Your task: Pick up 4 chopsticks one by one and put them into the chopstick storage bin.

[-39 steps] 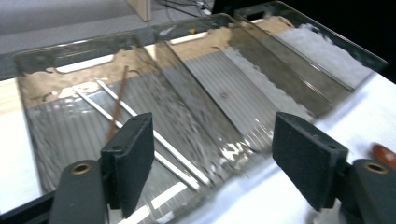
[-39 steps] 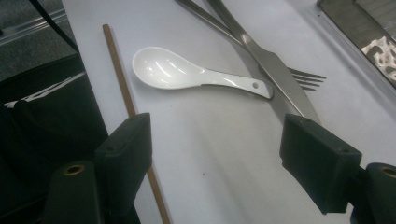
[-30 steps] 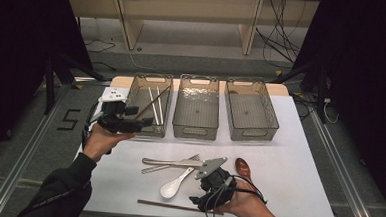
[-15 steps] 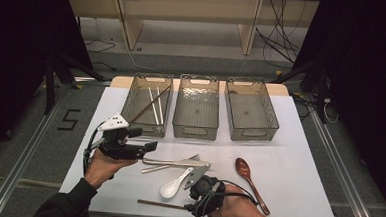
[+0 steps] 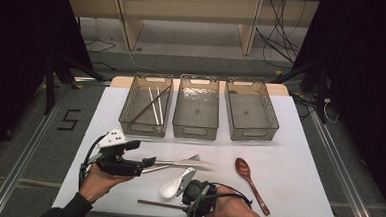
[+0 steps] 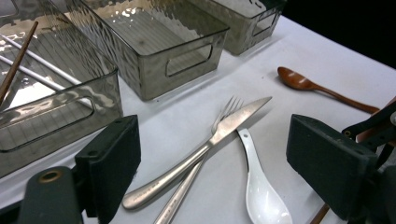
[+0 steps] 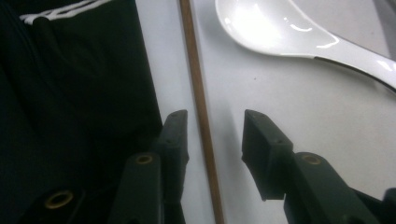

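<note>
My left gripper (image 5: 141, 153) (image 6: 212, 126) hovers low over the table, its jaws wide open and still opening lately. A steel knife (image 6: 210, 140) (image 5: 178, 164) lies crossed over a fork (image 6: 226, 109) just ahead of it, untouched. A white ceramic spoon (image 5: 177, 183) (image 6: 261, 196) lies beside them. My right gripper (image 5: 194, 198) (image 7: 215, 114) is down at the table's front edge. Its jaws have just been closing and straddle a brown chopstick (image 7: 198, 84) (image 5: 158, 204), with a gap on both sides. A wooden spoon (image 5: 249, 184) (image 6: 303, 84) lies to the right.
Three clear plastic bins stand in a row at the back. The left bin (image 5: 145, 128) (image 6: 56, 126) holds chopsticks; the middle bin (image 5: 195, 131) and right bin (image 5: 252, 129) hold nothing I can see. The person's dark sleeve (image 7: 70, 93) lies beside the chopstick.
My left hand came down and back from the left bin to the knife and fork. The right gripper sank onto the front chopstick and its jaws narrowed around it.
</note>
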Demonstrator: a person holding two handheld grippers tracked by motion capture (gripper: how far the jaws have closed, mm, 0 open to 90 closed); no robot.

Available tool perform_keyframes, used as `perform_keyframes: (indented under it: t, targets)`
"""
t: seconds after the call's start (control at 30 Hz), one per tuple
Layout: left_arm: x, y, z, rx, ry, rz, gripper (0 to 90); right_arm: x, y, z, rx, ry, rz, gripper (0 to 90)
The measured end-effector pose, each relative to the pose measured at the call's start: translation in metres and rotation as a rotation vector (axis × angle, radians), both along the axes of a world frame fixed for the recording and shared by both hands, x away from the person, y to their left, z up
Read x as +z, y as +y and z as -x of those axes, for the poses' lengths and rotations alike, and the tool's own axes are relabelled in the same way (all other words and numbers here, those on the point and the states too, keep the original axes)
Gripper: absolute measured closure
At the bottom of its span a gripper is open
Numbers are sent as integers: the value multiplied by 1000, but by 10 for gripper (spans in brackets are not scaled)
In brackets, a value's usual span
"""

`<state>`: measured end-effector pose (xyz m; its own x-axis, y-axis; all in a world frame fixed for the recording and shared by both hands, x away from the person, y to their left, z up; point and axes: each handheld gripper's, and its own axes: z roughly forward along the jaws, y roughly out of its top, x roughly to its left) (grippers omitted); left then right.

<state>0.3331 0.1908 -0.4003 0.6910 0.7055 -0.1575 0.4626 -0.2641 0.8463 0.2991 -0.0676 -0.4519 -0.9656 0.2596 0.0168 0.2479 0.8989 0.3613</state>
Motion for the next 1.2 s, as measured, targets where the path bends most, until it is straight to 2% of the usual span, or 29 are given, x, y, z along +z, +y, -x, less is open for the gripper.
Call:
perform_keyframes:
  t: [0.07,0.13,0.2,0.23,0.3,0.33,0.37,0.43,0.47,0.5,0.57,0.6,0.63,0.73,0.8,0.87,0.9,1.2]
  targets:
    - [0,0,0,2,-1,-4,173,-1,0,-1,14,5,15,657]
    - [-1,1,0,2,1,-2,172,-2,0,-1,0,12,23,679]
    - [-1,1,0,2,1,-3,172,-3,-1,-3,34,9,48,691]
    - [-2,1,0,2,2,-4,172,-4,0,-1,12,16,45,697]
    - [-2,1,0,3,3,-5,173,-6,-1,-3,40,4,64,721]
    - [-2,1,0,3,3,-6,173,-6,0,-1,22,10,61,728]
    - [-3,1,0,2,3,-6,173,-7,-1,-3,53,7,71,736]
    - [-3,1,0,1,2,-8,173,-7,1,-1,46,13,76,747]
    - [-3,1,0,0,1,-8,173,-8,1,-2,64,7,77,753]
    - [-3,0,0,2,4,-8,172,-8,2,0,42,16,75,759]
    - [-3,1,0,0,3,-13,173,-9,2,-1,68,7,86,773]
    - [-3,1,0,0,1,-14,173,-8,3,0,48,18,86,782]
    - [-3,1,0,0,1,-16,172,-8,3,0,64,13,95,790]
    - [-4,0,0,2,-1,-20,173,-8,5,0,60,7,104,835]
    - [-4,0,0,2,-2,-22,172,-8,6,0,79,4,119,848]
    - [-4,0,0,1,-2,-24,173,-7,8,2,62,6,130,852]
    - [-4,0,0,1,-1,-25,173,-7,8,1,82,-2,138,854]
    - [-5,1,-1,2,1,-27,173,-7,5,3,120,-7,152,861]
